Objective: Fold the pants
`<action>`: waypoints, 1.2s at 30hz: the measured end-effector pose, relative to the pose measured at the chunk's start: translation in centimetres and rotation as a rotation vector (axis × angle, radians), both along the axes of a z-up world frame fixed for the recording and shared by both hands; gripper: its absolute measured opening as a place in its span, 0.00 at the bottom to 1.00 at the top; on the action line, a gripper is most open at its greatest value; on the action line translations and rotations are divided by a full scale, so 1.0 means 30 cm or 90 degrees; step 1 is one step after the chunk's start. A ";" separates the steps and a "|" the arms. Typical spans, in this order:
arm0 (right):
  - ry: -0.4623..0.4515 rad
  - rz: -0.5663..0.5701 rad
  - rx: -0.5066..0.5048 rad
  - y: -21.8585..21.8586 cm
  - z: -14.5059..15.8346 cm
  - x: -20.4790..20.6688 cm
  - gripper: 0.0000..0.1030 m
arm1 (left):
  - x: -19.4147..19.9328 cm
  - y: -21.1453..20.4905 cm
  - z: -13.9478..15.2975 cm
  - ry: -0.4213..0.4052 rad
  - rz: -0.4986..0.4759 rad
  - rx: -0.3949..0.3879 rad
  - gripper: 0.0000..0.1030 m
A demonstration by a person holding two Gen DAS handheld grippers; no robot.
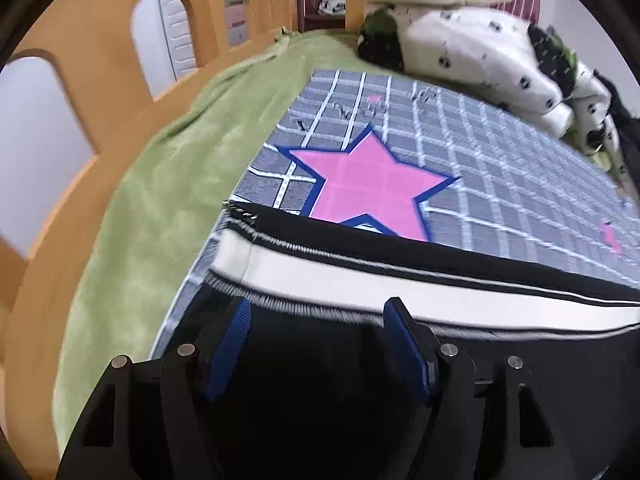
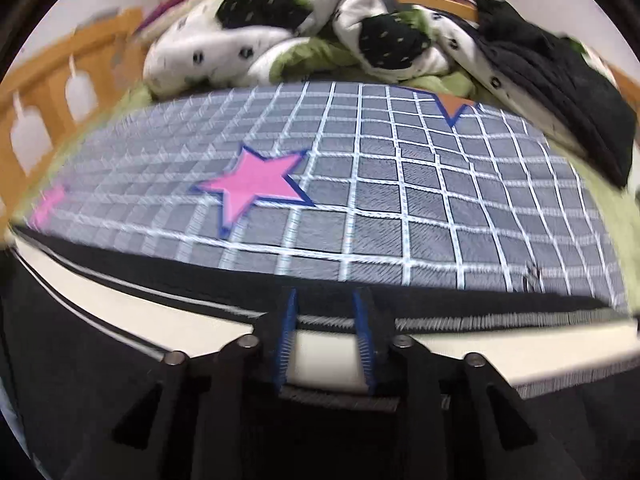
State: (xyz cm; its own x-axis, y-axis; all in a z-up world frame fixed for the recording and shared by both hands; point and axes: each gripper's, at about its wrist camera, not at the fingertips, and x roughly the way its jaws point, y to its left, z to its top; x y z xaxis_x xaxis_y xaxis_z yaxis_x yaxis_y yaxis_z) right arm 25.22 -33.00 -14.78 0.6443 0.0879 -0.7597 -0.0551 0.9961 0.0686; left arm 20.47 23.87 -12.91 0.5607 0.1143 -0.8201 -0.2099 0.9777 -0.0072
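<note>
The black pants with a white side stripe lie along the near side of a grey checked sheet with pink stars. My left gripper is open just above the pants near their zipped leg end, with nothing between its blue pads. In the right wrist view the pants stretch across the bottom. My right gripper has its fingers partly closed, straddling the white stripe and the pants' far edge; the view is blurred.
The grey checked sheet lies over a green blanket on a bed with a wooden arched rail at the left. A crumpled white, black and green duvet, pillows and a dark garment are piled at the far end.
</note>
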 end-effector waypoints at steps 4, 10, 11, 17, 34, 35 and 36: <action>-0.029 -0.016 0.030 0.033 0.154 -0.118 0.40 | -0.151 -0.020 0.154 -0.051 0.002 -0.017 0.66; -0.092 -0.053 -0.024 0.132 0.401 -0.284 0.51 | -0.336 -0.088 0.377 -0.116 -0.021 0.014 0.66; -0.091 -0.049 -0.035 0.157 0.430 -0.304 0.51 | -0.370 -0.099 0.413 -0.125 -0.030 0.003 0.66; -0.076 -0.003 0.010 0.302 0.560 -0.439 0.66 | -0.493 -0.089 0.485 -0.123 -0.023 -0.093 0.66; -0.045 0.027 0.050 0.385 0.359 -0.412 0.67 | -0.576 0.269 -0.159 -0.090 0.141 -0.354 0.68; -0.043 0.016 0.056 0.369 0.349 -0.401 0.67 | -0.542 0.277 -0.171 -0.083 0.145 -0.358 0.68; -0.037 0.007 0.059 0.356 0.339 -0.390 0.67 | -0.507 0.285 -0.185 -0.077 0.158 -0.355 0.68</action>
